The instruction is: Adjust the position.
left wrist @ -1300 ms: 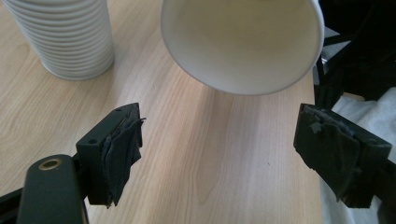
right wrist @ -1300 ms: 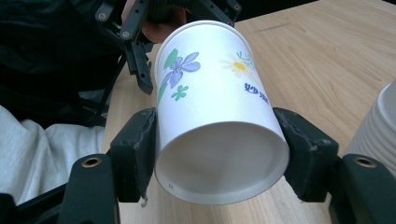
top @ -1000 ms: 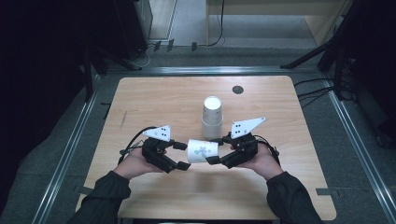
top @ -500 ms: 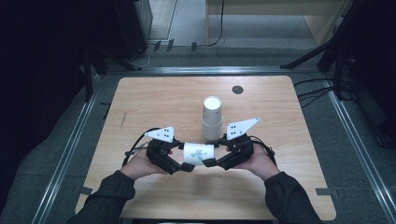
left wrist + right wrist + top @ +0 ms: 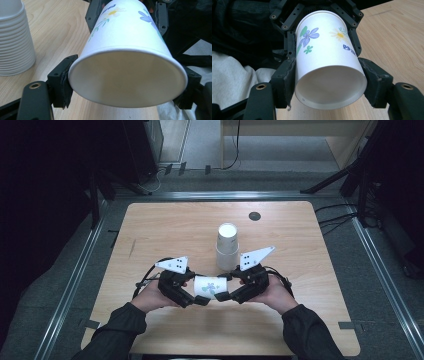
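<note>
A white paper cup [image 5: 210,286] with a flower print lies on its side above the table, held between both grippers. My left gripper [image 5: 199,290] has the mouth end: in the left gripper view its jaws stand either side of the rim of the cup [image 5: 125,37], and the left gripper [image 5: 126,85] has just been closing onto it. My right gripper [image 5: 225,286] is shut on the base end. In the right gripper view the cup [image 5: 324,50] sits between the pads of the right gripper [image 5: 329,80], its recessed bottom facing the camera.
A stack of white paper cups [image 5: 227,247] stands upside down just beyond the hands, and the stack [image 5: 12,37] shows at the left of the left gripper view. The wooden table [image 5: 165,230] has a small dark round hole [image 5: 254,216] near its far edge.
The right hand has edged slightly left and towards the near edge. The cup stays held between the two grippers.
</note>
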